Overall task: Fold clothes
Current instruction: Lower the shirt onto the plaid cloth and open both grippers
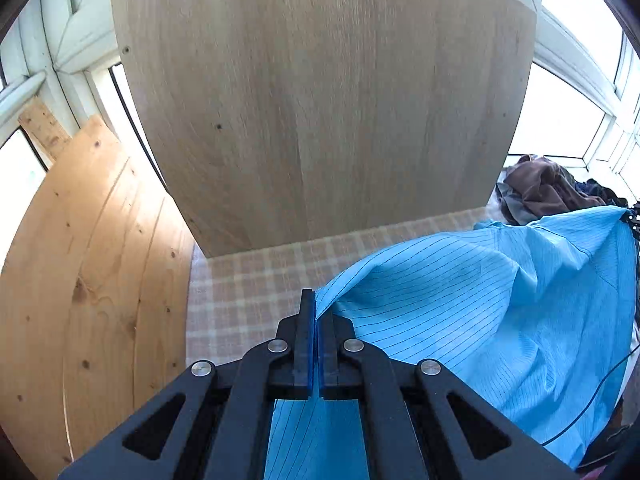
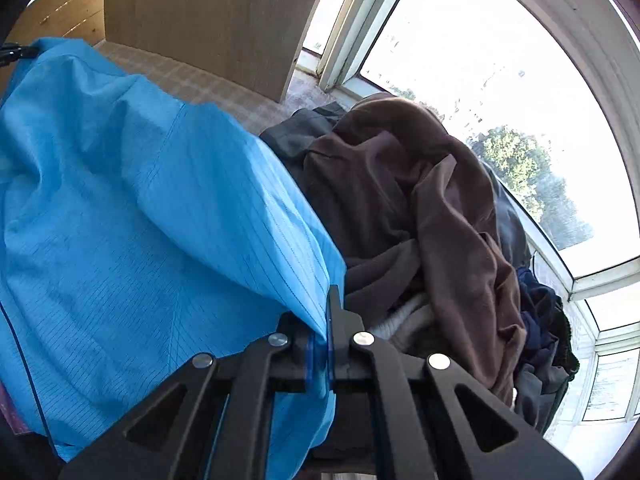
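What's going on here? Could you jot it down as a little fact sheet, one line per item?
Held garment: blue pinstriped garment, lifted and stretched between both grippers
Left gripper: shut on an edge of the blue cloth
Right gripper: shut on another edge of it
Surface below: checked cloth
Waiting pile: brown garment heaped on darker clothes, by the window
Behind: pale wooden board, standing upright
Folding: not yet begun
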### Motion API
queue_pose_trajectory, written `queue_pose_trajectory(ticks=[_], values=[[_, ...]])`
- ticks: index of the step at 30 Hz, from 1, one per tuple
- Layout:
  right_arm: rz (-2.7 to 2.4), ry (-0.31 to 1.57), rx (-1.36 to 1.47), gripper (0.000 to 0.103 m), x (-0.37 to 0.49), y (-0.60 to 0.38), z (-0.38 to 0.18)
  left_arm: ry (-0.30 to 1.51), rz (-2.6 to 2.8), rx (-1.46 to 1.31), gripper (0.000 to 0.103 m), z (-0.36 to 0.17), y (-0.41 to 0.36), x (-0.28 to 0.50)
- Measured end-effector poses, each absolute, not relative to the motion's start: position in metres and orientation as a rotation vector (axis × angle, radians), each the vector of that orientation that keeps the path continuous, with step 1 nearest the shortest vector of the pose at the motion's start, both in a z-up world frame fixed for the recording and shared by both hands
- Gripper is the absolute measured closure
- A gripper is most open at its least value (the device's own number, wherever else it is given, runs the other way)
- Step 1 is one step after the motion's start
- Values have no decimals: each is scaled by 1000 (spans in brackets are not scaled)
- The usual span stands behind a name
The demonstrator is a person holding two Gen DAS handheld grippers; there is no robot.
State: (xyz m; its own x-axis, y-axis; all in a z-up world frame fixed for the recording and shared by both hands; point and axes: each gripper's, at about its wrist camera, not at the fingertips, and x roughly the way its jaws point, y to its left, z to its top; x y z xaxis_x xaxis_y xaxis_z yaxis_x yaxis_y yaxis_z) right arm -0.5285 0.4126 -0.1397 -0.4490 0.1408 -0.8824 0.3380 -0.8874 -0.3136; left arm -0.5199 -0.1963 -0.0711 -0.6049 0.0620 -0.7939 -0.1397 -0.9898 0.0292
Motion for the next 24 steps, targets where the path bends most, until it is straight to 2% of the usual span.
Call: queue_pose_trajectory(ticks=[2, 5, 7, 10, 13, 14, 15, 16, 18, 20, 24], values=[[-2554, 743, 1537, 99, -537, 418, -122, 230, 2813, -1266, 103, -50, -196, -530], [-2567, 709, 1563, 99, -543, 425, -124, 275, 2838, -1368, 103, -63, -197, -559], [-2575, 686, 1581, 98, -547, 430, -126, 327, 2848, -1461, 92, -80, -197, -575], [-2587, 652, 1607, 94, -554, 438, -128, 363, 2807, -1558, 90, -107, -202, -573], [-2599, 617, 1633, 93, -560, 445, -130, 420, 2791, -1631, 90, -117, -215, -555], [-2603, 605, 1642, 93, -562, 447, -130, 437, 2777, -1649, 88, -120, -218, -544], [-2606, 593, 1650, 93, -565, 450, -131, 444, 2759, -1647, 81, -122, -219, -532], [-2610, 581, 1659, 91, -567, 452, -132, 428, 2753, -1649, 78, -124, -222, -522], [-2611, 570, 1633, 72, -539, 453, -119, 358, 2731, -1679, 80, -129, -222, -491], [-2643, 413, 1616, 63, -505, 460, -108, 271, 2663, -1662, 80, -138, -213, -449], [-2563, 162, 1695, 61, -423, 443, -139, 213, 2511, -1687, 73, -172, -175, -353]])
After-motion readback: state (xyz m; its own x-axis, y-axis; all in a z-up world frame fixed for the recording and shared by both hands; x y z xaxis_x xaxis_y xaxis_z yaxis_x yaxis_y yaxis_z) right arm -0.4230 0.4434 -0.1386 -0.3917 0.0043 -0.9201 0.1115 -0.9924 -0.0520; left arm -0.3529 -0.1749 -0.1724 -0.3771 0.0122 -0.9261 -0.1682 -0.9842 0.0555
